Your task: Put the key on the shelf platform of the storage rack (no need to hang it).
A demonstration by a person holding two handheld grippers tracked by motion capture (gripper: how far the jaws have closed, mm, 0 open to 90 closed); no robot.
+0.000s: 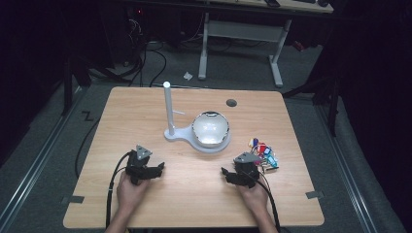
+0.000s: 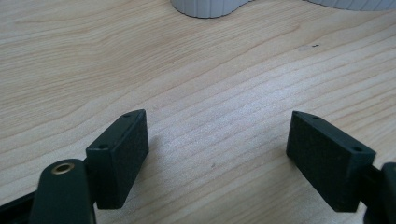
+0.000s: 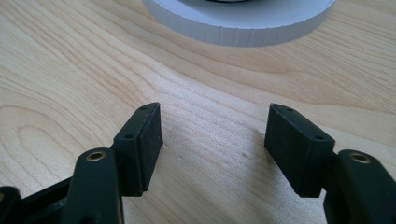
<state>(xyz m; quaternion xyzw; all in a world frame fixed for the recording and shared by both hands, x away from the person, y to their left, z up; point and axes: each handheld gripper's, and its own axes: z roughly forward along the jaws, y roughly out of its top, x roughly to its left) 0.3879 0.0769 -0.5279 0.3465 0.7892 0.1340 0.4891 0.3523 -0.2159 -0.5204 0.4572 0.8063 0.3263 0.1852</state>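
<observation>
A: Two grippers are seen low in the high view, each held from below by a hand. Left gripper point(image 1: 156, 170) is gripped by the left hand point(image 1: 130, 190) at lower left of centre, forearm entering from the bottom edge, jaws aimed toward frame right and slightly up.

B: Right one?

A: Right gripper point(image 1: 227, 173) is held by the right hand point(image 1: 253, 195) at lower right of centre, jaws aimed toward frame left. A grey plate is carried on top of each, and a black cable is trailed back to the bottom edge.

B: Jaw state?

A: Left gripper point(image 2: 217, 154) is spread wide, nothing between the jaws, bare wooden table point(image 2: 187, 84) below. Right gripper point(image 3: 213, 144) is likewise parted, nothing held.

B: Objects?

A: A white stand point(image 1: 183, 134) with an upright post and a round base is placed mid-table; a shiny bowl point(image 1: 210, 128) is seated on that base. Its base edge is caught at the top of both gripper views point(image 3: 243, 28). A pile of colourful small items point(image 1: 263, 153) is found just right of the right gripper; what they are cannot be told.
</observation>
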